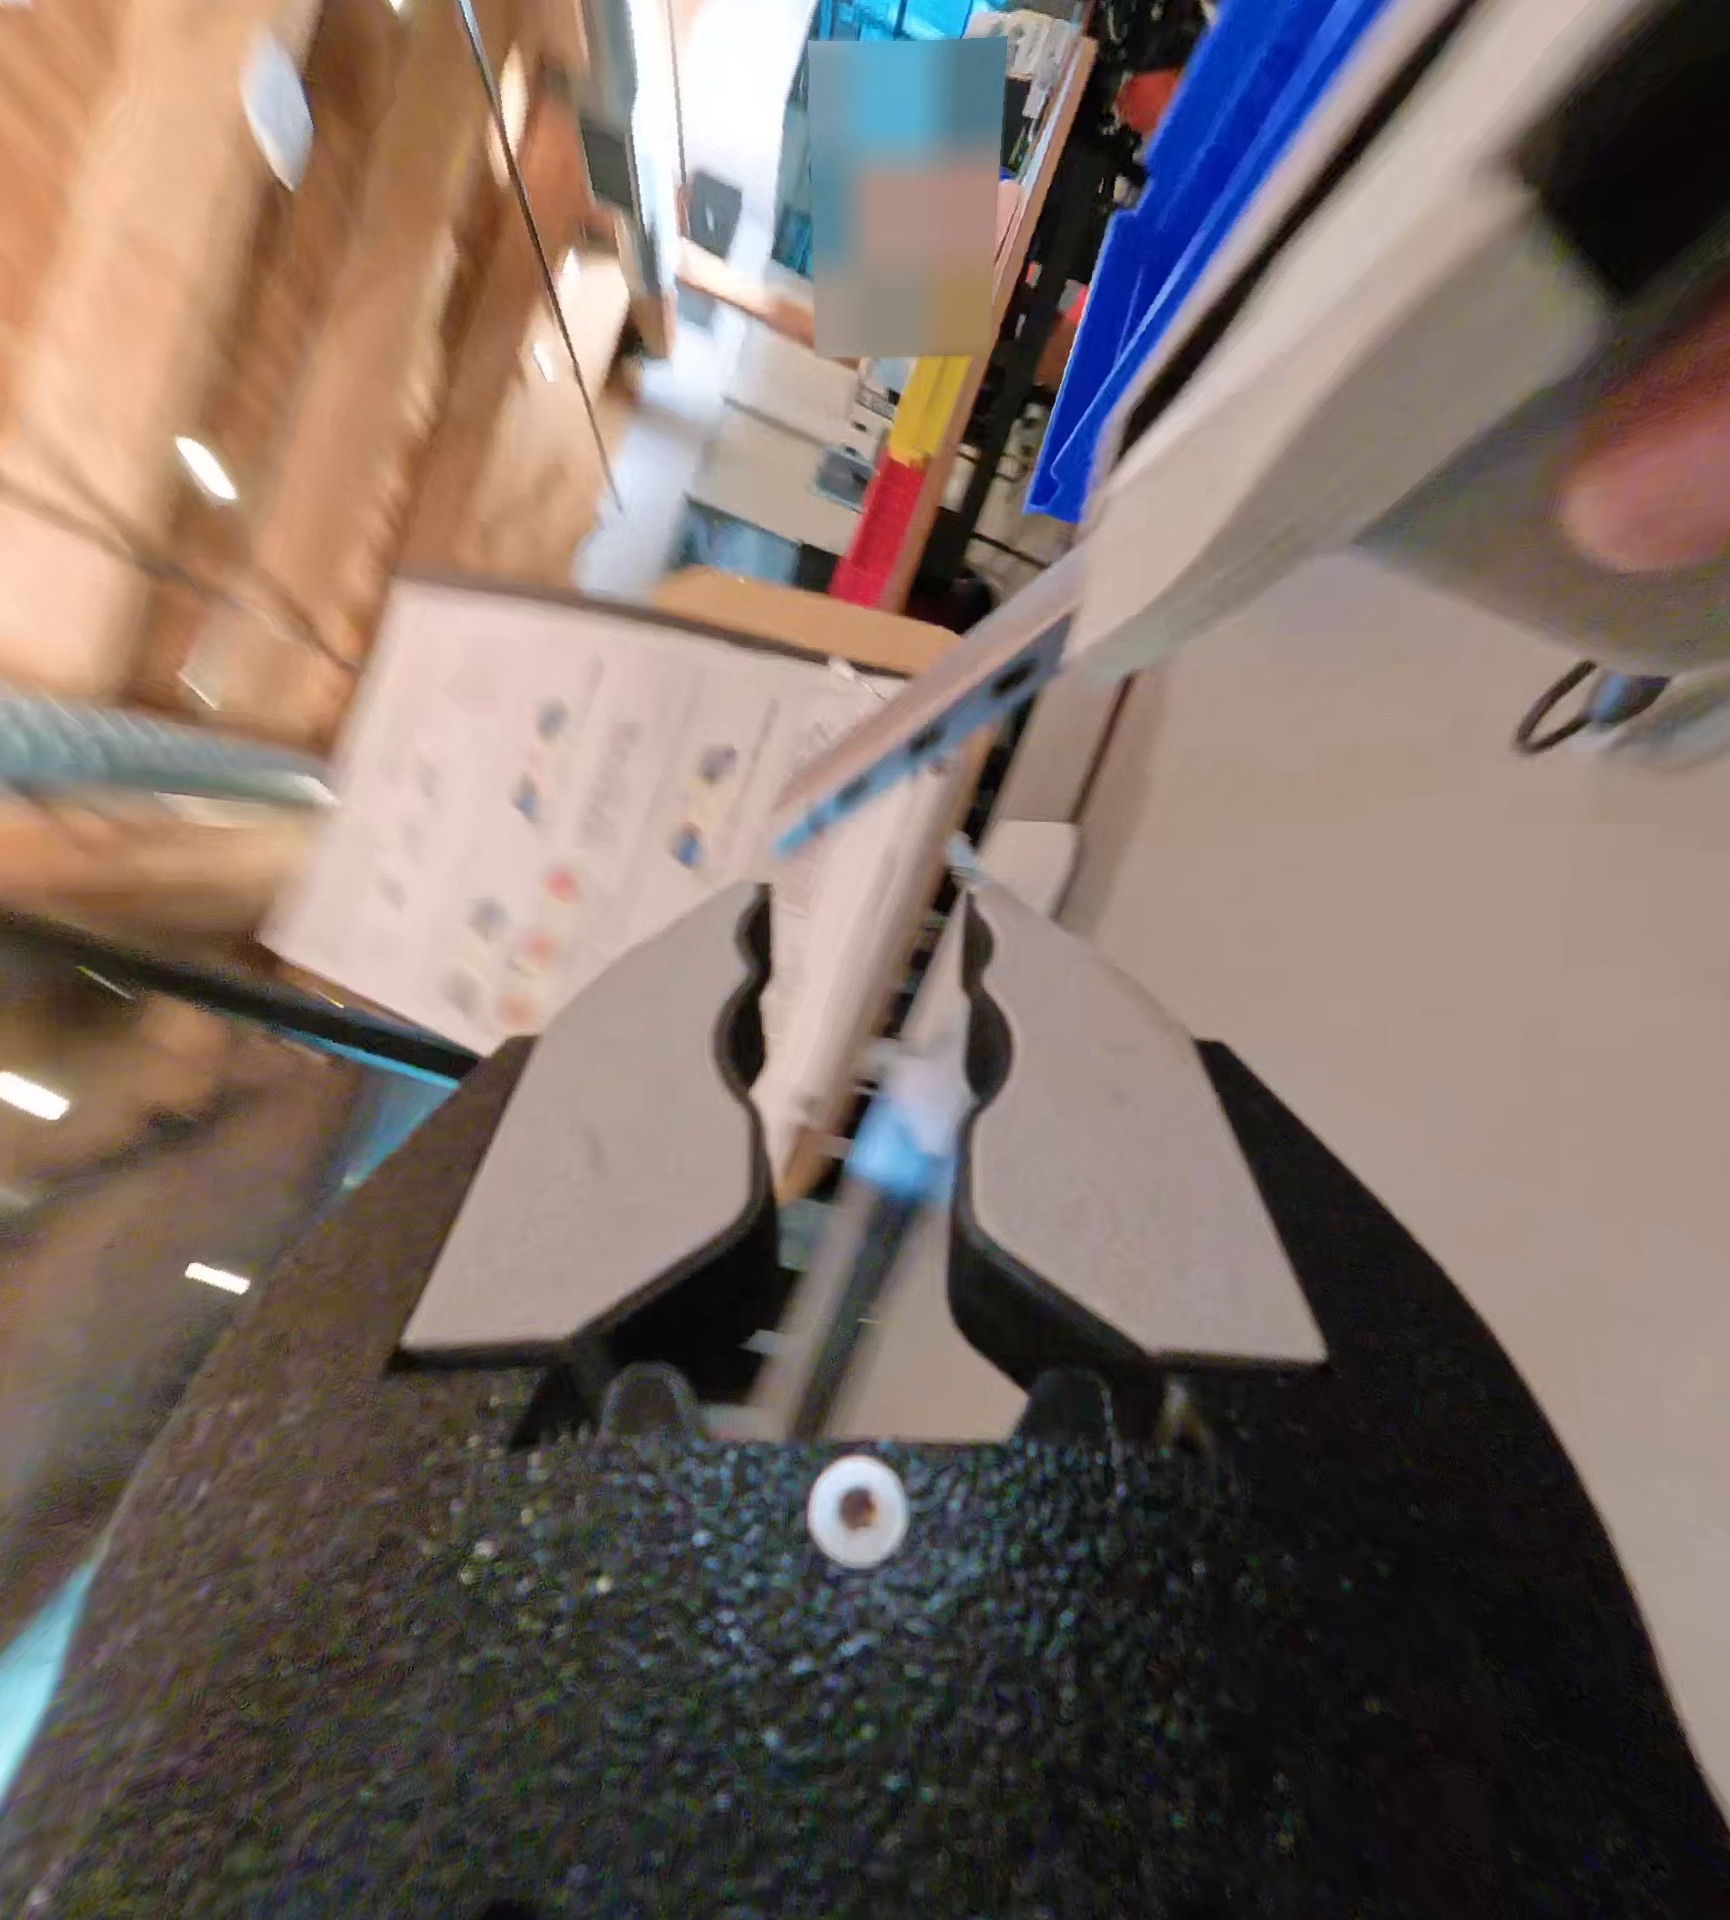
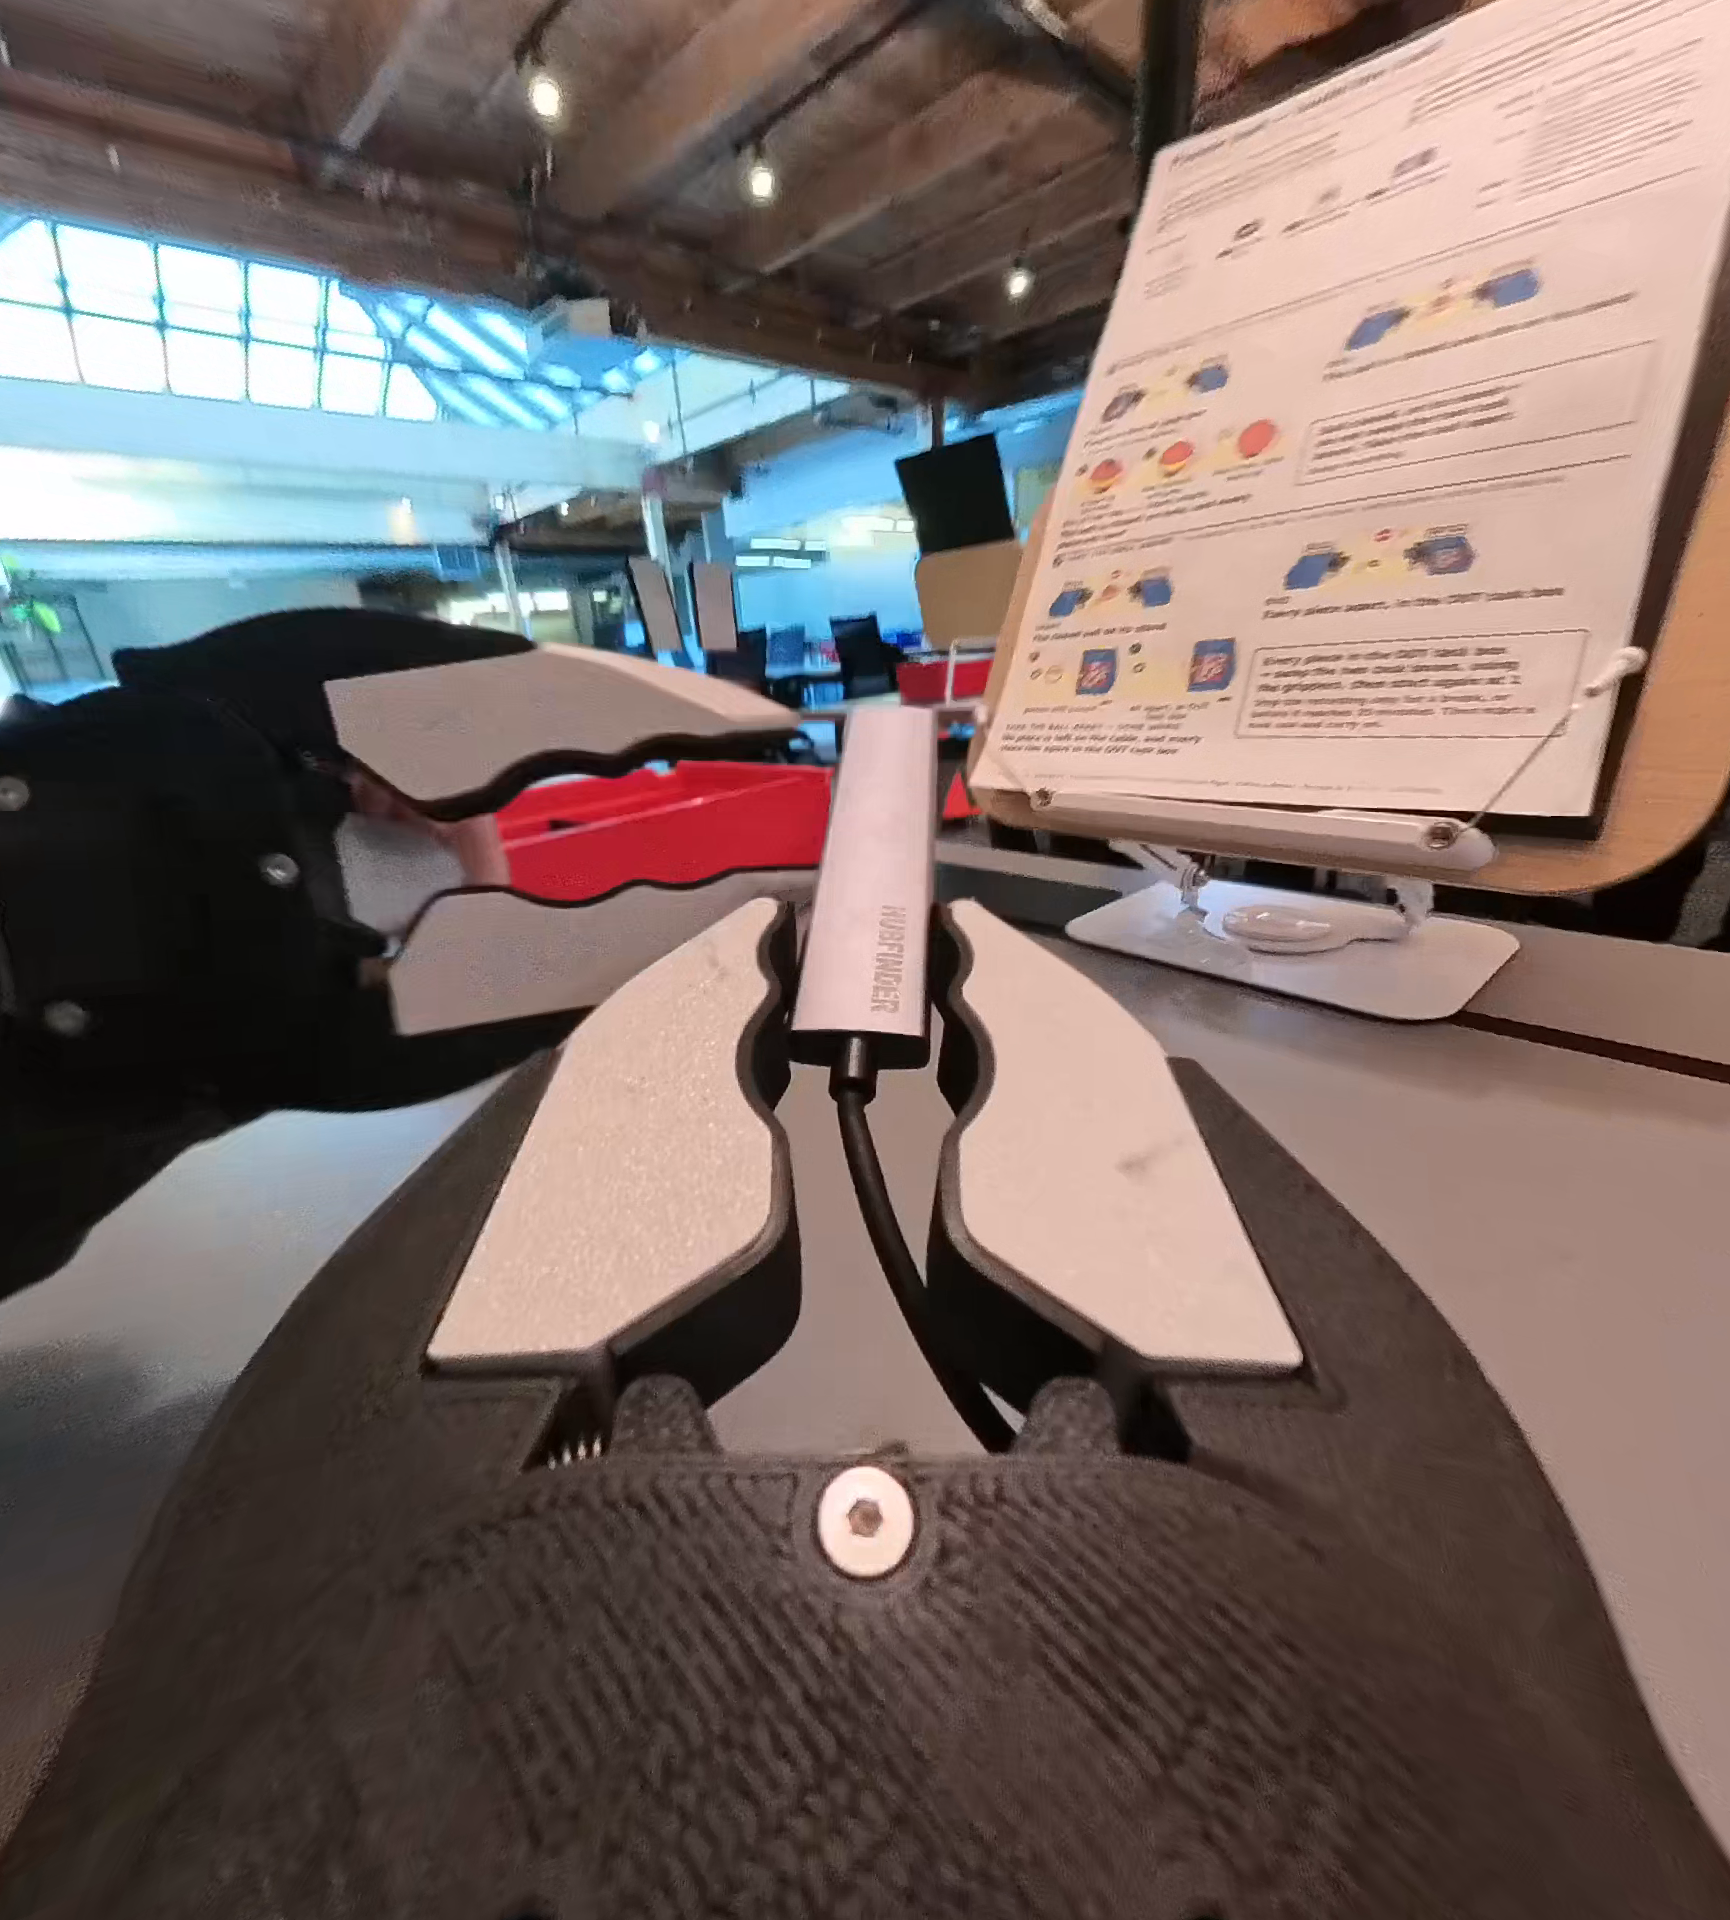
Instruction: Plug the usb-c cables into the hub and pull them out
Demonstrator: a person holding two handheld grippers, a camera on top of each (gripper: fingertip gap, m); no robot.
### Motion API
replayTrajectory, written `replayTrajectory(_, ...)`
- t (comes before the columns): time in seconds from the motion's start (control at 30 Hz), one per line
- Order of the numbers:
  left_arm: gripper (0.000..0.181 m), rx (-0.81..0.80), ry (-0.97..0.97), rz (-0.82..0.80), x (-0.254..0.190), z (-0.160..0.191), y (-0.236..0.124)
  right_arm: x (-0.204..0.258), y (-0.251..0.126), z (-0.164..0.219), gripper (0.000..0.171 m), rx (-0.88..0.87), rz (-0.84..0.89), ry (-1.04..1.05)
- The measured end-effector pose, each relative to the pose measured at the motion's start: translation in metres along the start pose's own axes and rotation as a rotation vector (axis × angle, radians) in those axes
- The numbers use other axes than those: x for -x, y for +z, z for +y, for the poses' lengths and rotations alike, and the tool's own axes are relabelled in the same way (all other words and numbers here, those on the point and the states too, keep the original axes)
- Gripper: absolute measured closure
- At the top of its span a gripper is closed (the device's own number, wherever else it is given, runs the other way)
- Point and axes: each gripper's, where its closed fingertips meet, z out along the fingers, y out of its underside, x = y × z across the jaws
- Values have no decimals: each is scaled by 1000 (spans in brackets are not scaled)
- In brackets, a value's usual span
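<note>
My right gripper (image 2: 866,914) is shut on a slim silver hub (image 2: 871,810), which points forward above the grey table (image 2: 1360,1195). The hub's black cable (image 2: 887,1226) trails back between the fingers. My left gripper (image 2: 788,800) comes in from the left, turned on its side, with its jaws apart beside the hub's far end. In the blurred, rolled left wrist view, my left gripper (image 1: 866,914) is open. The hub (image 1: 923,717) lies just ahead, its dark port side showing, held by the right gripper (image 1: 1089,623). A blurred blue-white thing (image 1: 908,1122) shows between the fingers; I cannot tell what it is.
A stand with a printed sheet (image 2: 1360,468) is at the right on a white base (image 2: 1287,945). A red bin (image 2: 663,831) lies beyond the table. Blue bins (image 1: 1204,260) are at the back. A person's finger (image 1: 1692,468) rests on the right gripper.
</note>
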Motion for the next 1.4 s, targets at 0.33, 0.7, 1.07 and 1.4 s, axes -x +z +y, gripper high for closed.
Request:
replayTrajectory(0.33,131,-58,-1825,622,-11,-20,-12,-8,-4,5,147,-57,-22,39)
replayTrajectory(0.7,173,-105,-2268,794,-32,-40,4,1,-5,16,147,-16,61,-215)
replayTrajectory(1.07,173,-100,-2459,821,-30,-29,4,8,-1,15,146,-48,96,-298)
replayTrajectory(1.4,171,-89,-2308,777,-35,-25,5,6,0,20,147,18,100,-245)
